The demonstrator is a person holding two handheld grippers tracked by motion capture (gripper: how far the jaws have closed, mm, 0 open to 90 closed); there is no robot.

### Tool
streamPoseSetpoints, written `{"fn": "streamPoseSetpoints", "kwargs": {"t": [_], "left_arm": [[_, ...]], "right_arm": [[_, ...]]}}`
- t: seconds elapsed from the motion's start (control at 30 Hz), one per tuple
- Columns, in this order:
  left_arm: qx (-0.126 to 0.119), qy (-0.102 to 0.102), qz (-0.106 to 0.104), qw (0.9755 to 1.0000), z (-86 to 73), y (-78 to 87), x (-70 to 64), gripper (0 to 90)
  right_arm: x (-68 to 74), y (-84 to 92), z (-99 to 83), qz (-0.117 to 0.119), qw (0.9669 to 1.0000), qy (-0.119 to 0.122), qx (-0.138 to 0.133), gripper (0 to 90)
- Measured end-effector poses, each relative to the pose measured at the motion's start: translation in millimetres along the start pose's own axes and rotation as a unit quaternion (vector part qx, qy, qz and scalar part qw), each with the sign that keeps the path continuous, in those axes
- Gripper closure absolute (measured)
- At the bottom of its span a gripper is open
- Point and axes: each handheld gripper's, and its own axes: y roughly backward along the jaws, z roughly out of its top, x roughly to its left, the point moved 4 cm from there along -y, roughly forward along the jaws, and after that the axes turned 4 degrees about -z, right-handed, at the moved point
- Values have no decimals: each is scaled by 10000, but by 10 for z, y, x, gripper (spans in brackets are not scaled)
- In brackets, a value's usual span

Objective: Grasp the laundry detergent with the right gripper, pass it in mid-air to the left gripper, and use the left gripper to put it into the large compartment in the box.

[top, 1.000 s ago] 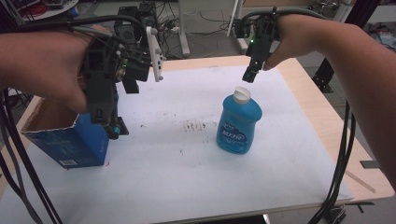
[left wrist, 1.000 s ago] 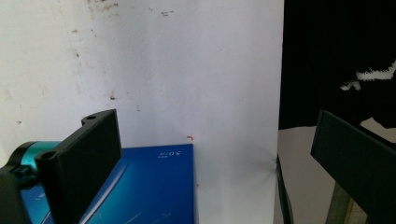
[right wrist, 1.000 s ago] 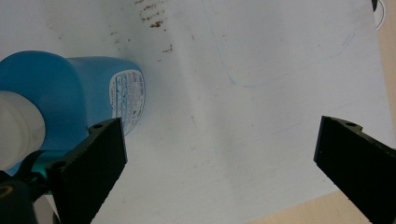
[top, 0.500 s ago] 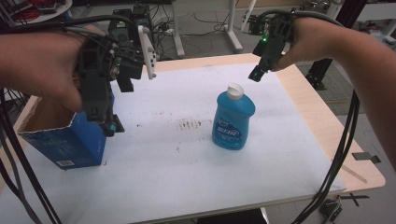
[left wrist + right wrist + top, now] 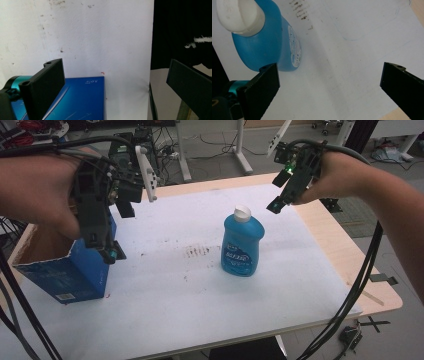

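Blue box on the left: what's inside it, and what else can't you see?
- Inside of the blue box: in the high view the left gripper and hand cover its open top.
- Print on the blue bottle: too small in the high view.
- Bottle's base: hidden behind a finger in the right gripper view.

Black left gripper [image 5: 111,254] with teal accents and a pale plate; black right gripper [image 5: 275,206], green light, black cables

The high view looks forward and down over the whole desk [image 5: 300,285]. Each claw view looks closely down: left at the blue box [image 5: 80,100], right at the blue bottle [image 5: 262,47], both shared with it.
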Motion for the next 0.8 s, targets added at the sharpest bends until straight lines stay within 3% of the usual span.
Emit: {"fn": "streamPoseSetpoints", "kwargs": {"t": [0.07, 0.1, 0.13, 0.17, 0.2, 0.23, 0.27, 0.3, 0.33, 0.43, 0.47, 0.5, 0.67, 0.8], "left_arm": [[-11, -33, 11, 10000, -5, 2, 1, 17], [-11, -21, 9, 10000, -11, 3, -1, 17], [-11, -21, 9, 10000, -11, 3, -1, 17], [-34, -12, 12, 10000, -16, -2, 1, 17], [-34, -12, 12, 10000, -16, -2, 1, 17], [-28, -30, 18, 10000, -19, -6, 8, 17], [-28, -30, 18, 10000, -19, -6, 8, 17], [-35, -33, 16, 10000, -19, -10, 10, 17], [-43, -26, 14, 10000, -18, -14, 11, 17], [-42, -11, 9, 10000, -14, -20, 10, 17], [-25, -27, 6, 10000, -11, -19, 9, 17], [-27, -30, 9, 10000, -8, -20, 8, 17], [-41, -35, 21, 10000, 0, -21, 11, 17], [-66, -77, 22, 9999, -5, -23, 9, 17]], "right_arm": [[21, 4, -44, 14, 9998, -107, -193, 17], [46, 9, -97, 32, 9986, -238, -468, 17], [46, 9, -97, 32, 9986, -238, -468, 17], [66, 7, -142, 64, 9967, -366, -717, 17], [66, 7, -142, 64, 9967, -366, -717, 17], [87, 9, -200, 51, 9942, -466, -971, 17], [87, 9, -200, 51, 9942, -466, -971, 17], [103, 18, -252, 9, 9903, -629, -1242, 17], [103, 18, -252, 9, 9903, -629, -1242, 17], [117, 56, -321, -41, 9819, -799, -1719, 17], [120, 73, -341, -78, 9782, -870, -1883, 17], [131, 106, -386, -198, 9718, -952, -2148, 17], [158, 113, -459, -488, 9681, -991, -2248, 17], [222, 99, -533, -553, 9647, -1001, -2373, 17]]}}
